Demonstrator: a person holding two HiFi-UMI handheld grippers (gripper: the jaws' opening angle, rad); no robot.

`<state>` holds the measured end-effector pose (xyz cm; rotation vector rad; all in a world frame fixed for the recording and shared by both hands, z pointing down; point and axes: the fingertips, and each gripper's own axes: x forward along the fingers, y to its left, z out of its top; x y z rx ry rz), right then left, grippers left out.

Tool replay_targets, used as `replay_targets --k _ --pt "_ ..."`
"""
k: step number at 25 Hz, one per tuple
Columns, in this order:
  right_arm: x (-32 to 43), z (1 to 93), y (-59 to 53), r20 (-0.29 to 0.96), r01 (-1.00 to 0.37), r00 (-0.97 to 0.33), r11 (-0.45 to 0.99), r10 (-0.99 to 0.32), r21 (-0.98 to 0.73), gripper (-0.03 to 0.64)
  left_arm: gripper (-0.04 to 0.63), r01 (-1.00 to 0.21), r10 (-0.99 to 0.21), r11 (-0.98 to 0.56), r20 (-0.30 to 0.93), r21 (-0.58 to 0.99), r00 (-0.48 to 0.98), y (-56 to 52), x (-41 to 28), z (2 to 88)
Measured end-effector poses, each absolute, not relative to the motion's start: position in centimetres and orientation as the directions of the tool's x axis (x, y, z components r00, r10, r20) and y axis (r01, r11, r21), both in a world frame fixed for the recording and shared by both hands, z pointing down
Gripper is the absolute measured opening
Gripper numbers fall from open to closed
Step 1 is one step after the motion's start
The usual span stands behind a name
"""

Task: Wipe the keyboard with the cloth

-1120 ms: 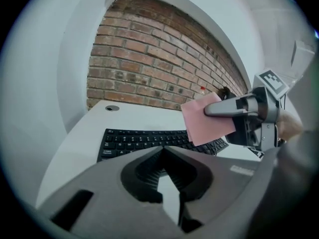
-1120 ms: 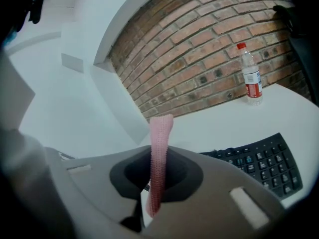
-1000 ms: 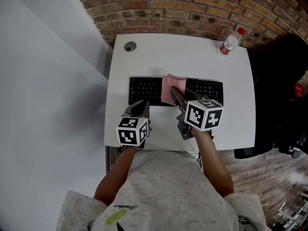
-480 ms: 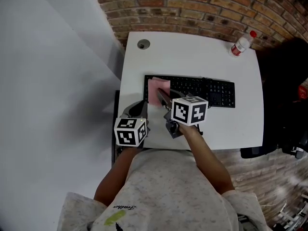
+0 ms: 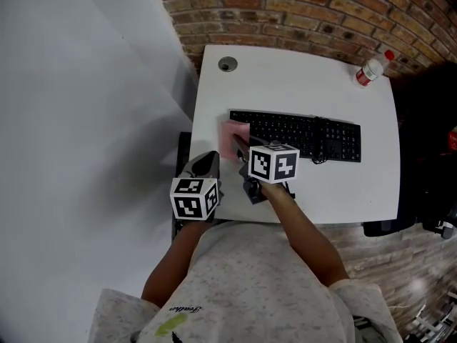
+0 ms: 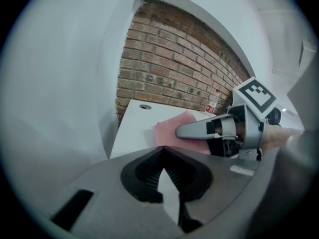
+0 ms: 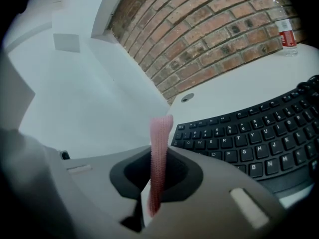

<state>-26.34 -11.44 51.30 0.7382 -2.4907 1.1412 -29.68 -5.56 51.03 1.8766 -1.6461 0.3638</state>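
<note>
- Over the last second I have dragged the pink cloth (image 5: pixel 230 131) with my right gripper (image 5: pixel 238 143) from the middle of the black keyboard (image 5: pixel 303 132) to its left end. My left gripper (image 5: pixel 209 159) has stayed by the table's near-left edge.
- The cloth now lies over the keyboard's left end, partly spilling onto the white table (image 5: pixel 285 81) beside it.
- The right gripper's jaws are clamped on the cloth, which shows as a thin pink strip pinched between them in the right gripper view.
- The left gripper's jaws are drawn together with nothing between them, apart from the keyboard.
- A red-capped plastic bottle (image 5: pixel 371 68) stands at the far right corner, well apart from the keyboard.
- A round grommet (image 5: pixel 227 64) sits at the far left corner, and a brick wall (image 5: pixel 300 13) runs behind the table.
</note>
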Motion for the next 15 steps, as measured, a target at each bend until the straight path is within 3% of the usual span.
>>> replay_targets --k 15 --pt "-23.6 52.1 -11.9 0.502 -0.608 -0.79 0.546 -0.351 -0.576 0.023 -0.009 -0.958 -0.79 -0.096 0.564 0.272 0.239 -7.0 -27.3 51.0"
